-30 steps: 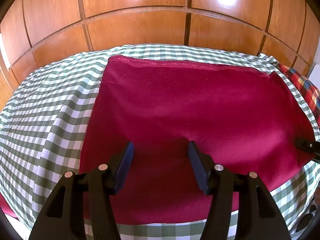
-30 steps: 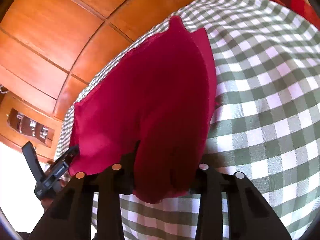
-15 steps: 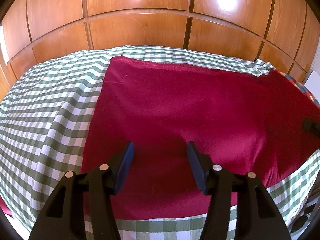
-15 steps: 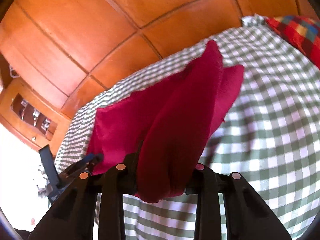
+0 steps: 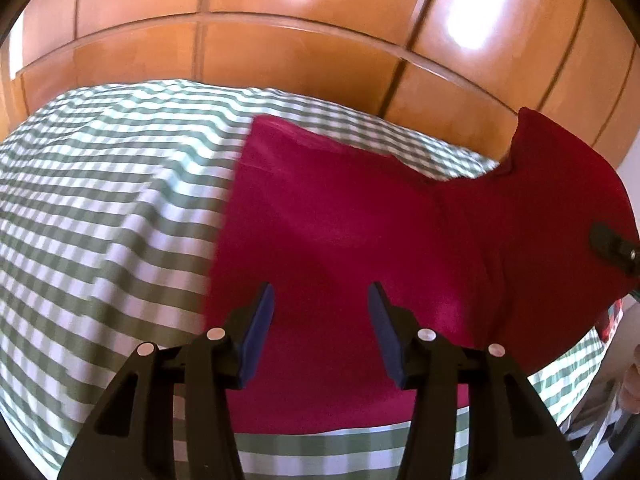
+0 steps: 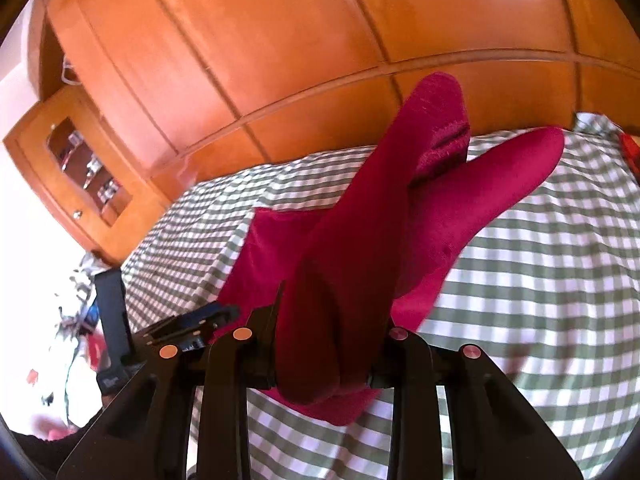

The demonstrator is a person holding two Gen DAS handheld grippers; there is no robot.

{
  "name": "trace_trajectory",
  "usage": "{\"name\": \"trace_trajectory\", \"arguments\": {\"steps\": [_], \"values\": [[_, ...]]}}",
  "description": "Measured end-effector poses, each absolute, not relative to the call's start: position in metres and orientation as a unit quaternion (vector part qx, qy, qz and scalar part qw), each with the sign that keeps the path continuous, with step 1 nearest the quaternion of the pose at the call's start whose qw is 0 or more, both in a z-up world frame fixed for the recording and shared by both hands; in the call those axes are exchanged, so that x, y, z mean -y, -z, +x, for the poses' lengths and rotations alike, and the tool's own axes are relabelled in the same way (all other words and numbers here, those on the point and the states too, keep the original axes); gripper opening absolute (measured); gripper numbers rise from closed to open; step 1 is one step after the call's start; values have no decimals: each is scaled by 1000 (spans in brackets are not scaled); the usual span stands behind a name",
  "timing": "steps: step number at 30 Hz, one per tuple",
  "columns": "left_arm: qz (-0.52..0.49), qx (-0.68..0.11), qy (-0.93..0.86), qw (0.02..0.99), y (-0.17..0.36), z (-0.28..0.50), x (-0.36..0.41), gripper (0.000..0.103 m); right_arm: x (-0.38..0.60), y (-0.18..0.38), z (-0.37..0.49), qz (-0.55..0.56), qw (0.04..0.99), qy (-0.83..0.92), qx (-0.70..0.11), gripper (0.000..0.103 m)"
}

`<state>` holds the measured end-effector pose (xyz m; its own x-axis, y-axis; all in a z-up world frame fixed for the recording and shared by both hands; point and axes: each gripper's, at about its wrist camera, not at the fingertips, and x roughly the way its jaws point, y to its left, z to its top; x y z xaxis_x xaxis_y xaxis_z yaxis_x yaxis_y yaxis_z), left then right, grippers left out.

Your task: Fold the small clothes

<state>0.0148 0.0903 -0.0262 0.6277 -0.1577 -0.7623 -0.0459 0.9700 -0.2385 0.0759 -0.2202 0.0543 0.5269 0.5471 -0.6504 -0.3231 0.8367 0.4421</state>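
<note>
We are mid-fold: our right gripper [image 6: 332, 344] is clenched on a bunched corner of the red cloth [image 5: 340, 216], lifting it off the checked bed cover [image 5: 100, 208]. Our left gripper [image 5: 320, 332] hovers over the flat part, its jaws closing on nothing. Next, we judge, the raised corner must carry across and land squarely on the opposite edge.

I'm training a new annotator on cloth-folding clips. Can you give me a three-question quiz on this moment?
1. True or false: the right gripper is pinching the red cloth.
2. What is between the left gripper fingers? A) a cloth fold B) nothing, the cloth lies beneath C) a pillow
3. Fill in: the cloth's unlifted part lies on a green-and-white ____ bedcover.

Key: 1 true; 2 B, with its jaws closing; 3 checked.
</note>
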Motion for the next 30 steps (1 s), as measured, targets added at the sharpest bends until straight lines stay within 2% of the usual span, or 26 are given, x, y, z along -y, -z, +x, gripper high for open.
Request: {"name": "trace_trajectory", "arguments": {"steps": [6, 16, 23, 30], "values": [[-143, -425, 3, 894, 22, 4, -135, 48, 177, -55, 81, 85, 856, -283, -424, 29], [-251, -425, 8, 870, 31, -9, -193, 48, 84, -35, 82, -3, 821, -340, -458, 29], [-254, -424, 16, 869, 31, -11, -193, 48, 65, -11, 82, -22, 809, -334, -483, 29], [-270, -431, 41, 860, 29, -3, -188, 50, 52, -13, 72, -44, 804, -363, -468, 29]]}}
